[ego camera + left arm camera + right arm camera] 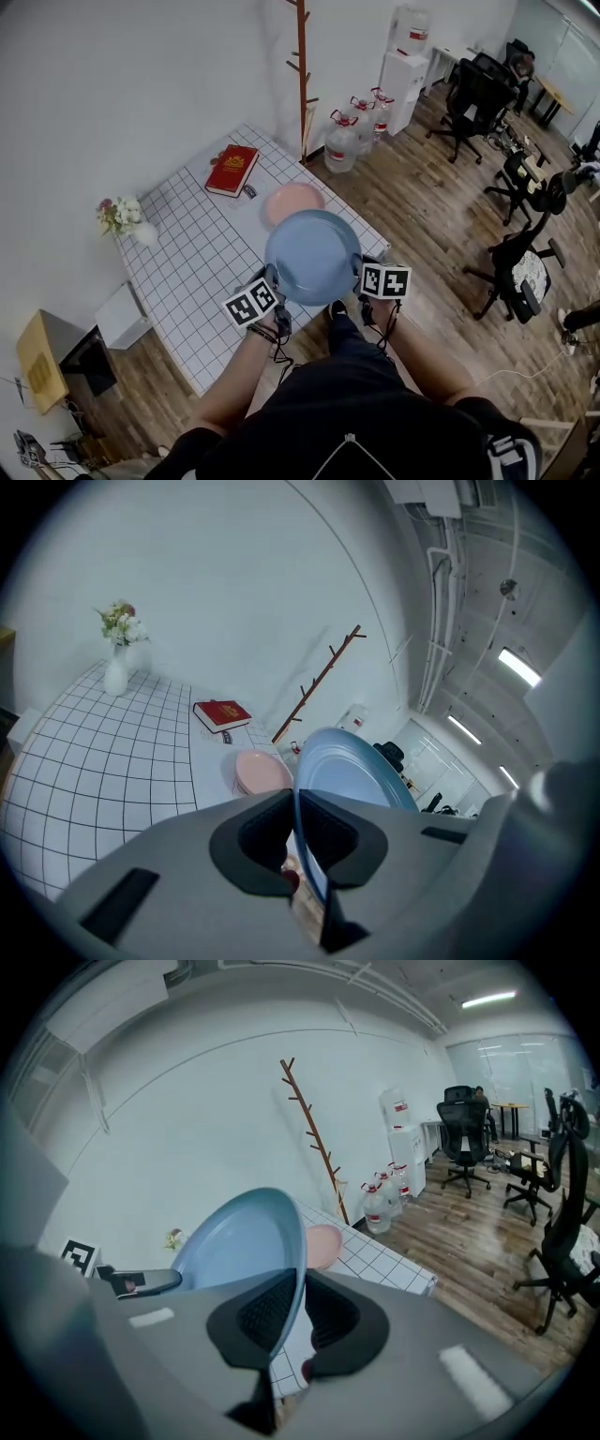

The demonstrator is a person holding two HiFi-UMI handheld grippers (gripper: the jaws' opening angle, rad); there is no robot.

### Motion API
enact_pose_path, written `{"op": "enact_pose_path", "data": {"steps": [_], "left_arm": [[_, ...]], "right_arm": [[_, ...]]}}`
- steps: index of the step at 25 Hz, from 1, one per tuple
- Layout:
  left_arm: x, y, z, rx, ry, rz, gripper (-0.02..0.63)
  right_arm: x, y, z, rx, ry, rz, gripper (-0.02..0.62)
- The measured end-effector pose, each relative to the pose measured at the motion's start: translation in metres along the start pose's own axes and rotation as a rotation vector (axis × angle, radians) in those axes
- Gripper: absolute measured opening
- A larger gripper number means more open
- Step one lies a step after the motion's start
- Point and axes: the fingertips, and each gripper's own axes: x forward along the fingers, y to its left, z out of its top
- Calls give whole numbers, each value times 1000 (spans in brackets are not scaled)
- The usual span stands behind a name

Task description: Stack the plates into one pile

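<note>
A large blue plate (312, 255) hangs in the air over the near right part of the white tiled table (197, 272). My left gripper (275, 278) is shut on its left rim and my right gripper (361, 272) is shut on its right rim. In the left gripper view the blue plate (352, 771) runs edge-on between the jaws of that gripper (295, 827). The right gripper view shows the plate (239, 1241) clamped the same way in the right gripper (302, 1312). A smaller pink plate (292, 202) lies on the table just beyond the blue one, and shows again as the pink plate (261, 772) (323, 1244).
A red book (232, 170) lies at the table's far edge, and a small vase of flowers (127, 218) stands at its far left corner. A wooden coat rack (302, 75) and water bottles (342, 142) stand past the table. Office chairs (473, 94) fill the room's right side.
</note>
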Motion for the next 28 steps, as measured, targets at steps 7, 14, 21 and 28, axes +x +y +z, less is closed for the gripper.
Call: {"op": "enact_pose_path", "data": {"steps": [7,14,21,28], "left_arm": [[63,2,30,44,4,77,15],[132,20,48,51,13,179,15],[191,43,50,49,40,273,17],[238,77,28,57,104,360,26]], "right_arm": [[69,-22,42,-103,45,22,43],[149,-40,82,-226,105,44,49],[224,-64,90,-309,187,39,58],[287,-83,74,-376,267,22,64]]}}
